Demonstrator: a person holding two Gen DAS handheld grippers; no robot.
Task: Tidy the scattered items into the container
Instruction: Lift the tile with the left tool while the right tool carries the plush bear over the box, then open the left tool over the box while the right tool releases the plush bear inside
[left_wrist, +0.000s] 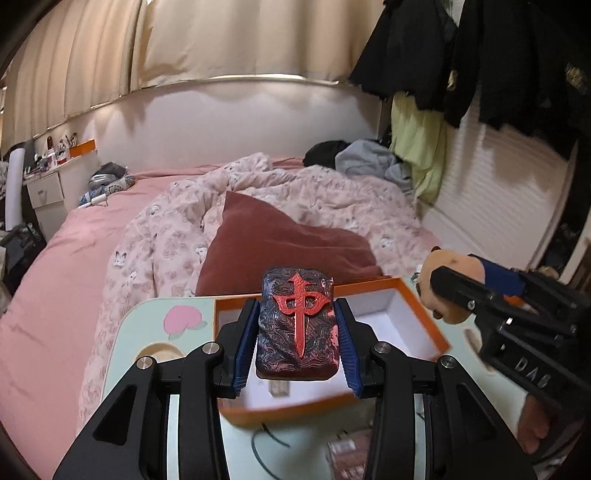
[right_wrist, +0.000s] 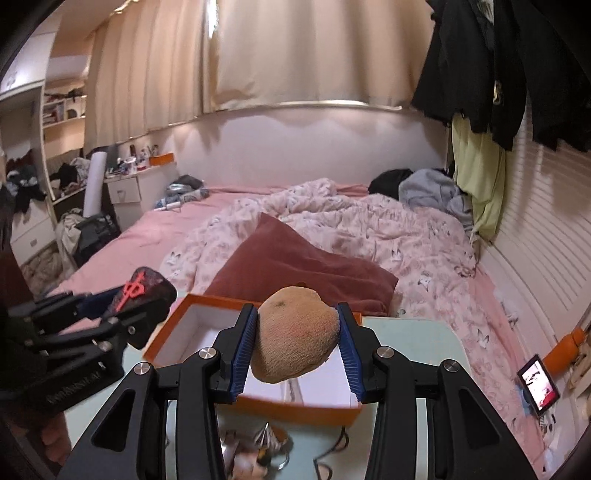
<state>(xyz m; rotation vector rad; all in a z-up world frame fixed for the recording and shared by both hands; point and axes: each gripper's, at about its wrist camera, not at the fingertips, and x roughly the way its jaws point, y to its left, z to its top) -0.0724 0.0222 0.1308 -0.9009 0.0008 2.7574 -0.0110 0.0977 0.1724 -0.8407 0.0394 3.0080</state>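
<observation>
A: Where are the two grippers, and what are they doing?

B: The left gripper (left_wrist: 297, 334) points forward and downward over the orange box (left_wrist: 417, 295). Its blue pads pinch a dark, marbled block (left_wrist: 297, 325) by its sides; the block bears a raised red symbol. The block hangs above the box's white inside, not resting in it.

A: And the right one?

B: The right gripper (right_wrist: 297, 345) tilts downward too, just beside the left, over the same orange box (right_wrist: 173, 314). Its pads squeeze a tan plush toy (right_wrist: 295, 332), held above the open box. In the left view the toy (left_wrist: 448, 266) shows at the right edge, half hidden behind the black gripper frame.

A: Where does the box sit?

B: On a pale green worktop (left_wrist: 147, 325) at the foot of a pink bed (left_wrist: 55, 295), with a dark red cushion (right_wrist: 295, 262) just beyond it.

A: What is hard to make out?

B: Small things lying on the worktop in front of the box are blurred; I see a dark cord (left_wrist: 266, 439) and some clutter I cannot name. Each person's hand is mostly cut off by the frame edge. A small object inside the box, under the block, is too smeared to identify.
</observation>
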